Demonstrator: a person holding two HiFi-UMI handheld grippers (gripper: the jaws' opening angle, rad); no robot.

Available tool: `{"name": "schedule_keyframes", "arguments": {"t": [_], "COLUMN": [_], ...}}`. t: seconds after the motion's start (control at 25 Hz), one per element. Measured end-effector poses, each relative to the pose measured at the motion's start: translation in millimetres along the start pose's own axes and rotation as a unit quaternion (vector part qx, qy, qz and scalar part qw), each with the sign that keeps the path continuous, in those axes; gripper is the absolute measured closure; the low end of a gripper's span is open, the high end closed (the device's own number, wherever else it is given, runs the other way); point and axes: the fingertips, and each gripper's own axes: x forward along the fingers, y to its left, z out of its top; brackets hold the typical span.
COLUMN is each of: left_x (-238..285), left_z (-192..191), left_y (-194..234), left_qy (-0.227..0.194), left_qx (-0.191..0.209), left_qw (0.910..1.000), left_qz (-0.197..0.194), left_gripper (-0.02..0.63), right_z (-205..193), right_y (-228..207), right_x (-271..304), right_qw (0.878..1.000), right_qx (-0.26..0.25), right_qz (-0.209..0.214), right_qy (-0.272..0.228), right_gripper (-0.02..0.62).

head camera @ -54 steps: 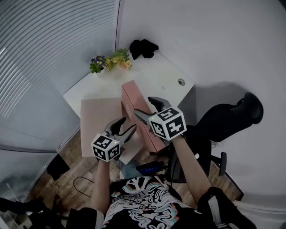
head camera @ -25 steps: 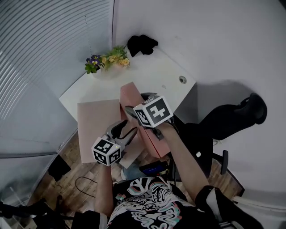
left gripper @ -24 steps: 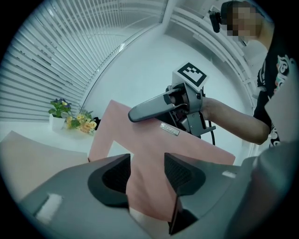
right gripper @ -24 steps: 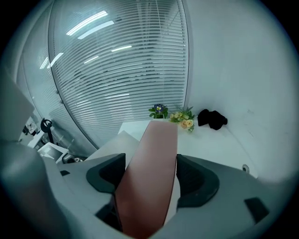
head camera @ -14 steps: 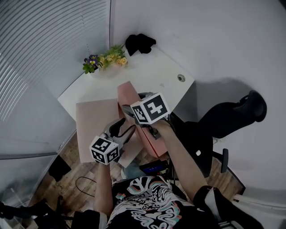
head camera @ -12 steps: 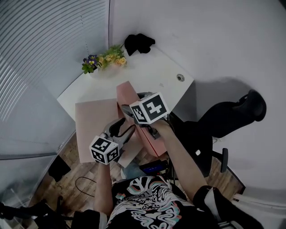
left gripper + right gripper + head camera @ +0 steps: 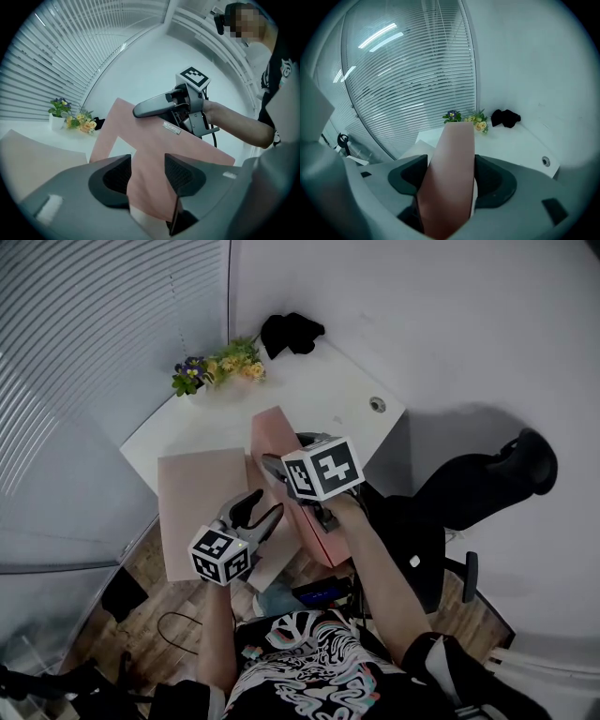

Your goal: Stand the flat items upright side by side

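**One box up on edge in both claws, one left flat**

Your right claw (image 7: 451, 178) sits astride the top edge of the pink box (image 7: 272, 432). Its jaws have just been closing. The box fills the gap between them, and the pads look to be against both faces, spread wide because the box is thick. Your left claw (image 7: 147, 171) is clamped at a middling spread on the near, lower end of the same box, with pink filling the space between its pads. So you hold one box at two points.

That box is up on its long edge on the desk (image 7: 319, 390). It is on your side of the flowers (image 7: 220, 367) and a little to their right, running from them toward you. It seems to lean somewhat, and I cannot tell how its bottom edge sits.

The other pink box (image 7: 192, 493) lies flat on the desk, straight toward you from the flowers.

You look roughly halfway through. One box is raised but not yet let go. What is left is to settle it so it stands alone and free both claws. Then lift the flat box onto its edge and set it close alongside the first, on your side of the flowers.
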Motion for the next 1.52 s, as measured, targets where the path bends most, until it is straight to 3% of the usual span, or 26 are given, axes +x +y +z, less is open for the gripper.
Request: {"name": "schedule_keyframes", "arguments": {"t": [0.64, 1.52], "left_x": [-0.5, -1.5], "left_z": [1.2, 4.2], "left_y": [-12.3, -33.5], "left_qy": [0.010, 0.007], "left_qx": [0.014, 0.019], "left_qw": [0.9997, 0.9992], "left_qz": [-0.014, -0.033], "left_gripper": [0.396, 0.397], "right_z": [23.4, 46.9], "right_y": [-4.6, -0.7], "right_x": [-23.7, -57.4], "right_qw": [0.997, 0.980], "right_qx": [-0.004, -0.006], "right_qz": [-0.031, -0.046], "right_qy": [-0.069, -0.193], "right_gripper": [0.284, 0.284]}}
